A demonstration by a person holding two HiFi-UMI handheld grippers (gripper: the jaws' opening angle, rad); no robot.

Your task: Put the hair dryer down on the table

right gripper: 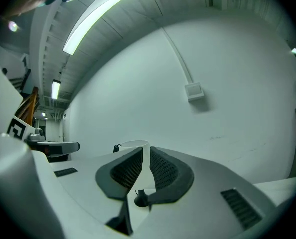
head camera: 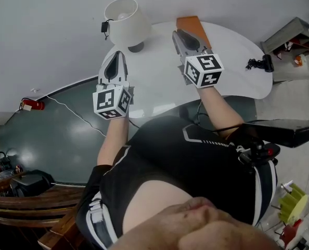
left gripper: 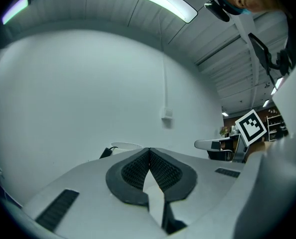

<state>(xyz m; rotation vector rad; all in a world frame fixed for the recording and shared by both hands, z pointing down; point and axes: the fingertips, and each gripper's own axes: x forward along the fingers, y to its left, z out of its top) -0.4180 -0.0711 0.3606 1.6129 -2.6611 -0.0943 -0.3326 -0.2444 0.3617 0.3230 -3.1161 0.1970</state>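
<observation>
Above the white table (head camera: 237, 79), left gripper (head camera: 117, 54) and right gripper (head camera: 177, 34) both clenched on nothing; black corded object (head camera: 262, 63) (probably the hair dryer) lies near the table's right edge; likely light, rigid, slick-shelled; best gripped by its handle.

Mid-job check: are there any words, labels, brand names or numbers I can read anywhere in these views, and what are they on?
No readable text in any view.
Left marker cube and right marker cube: black-and-white square patterns only, no letters or digits.
Red canister by the wall: too small to read any label.
</observation>
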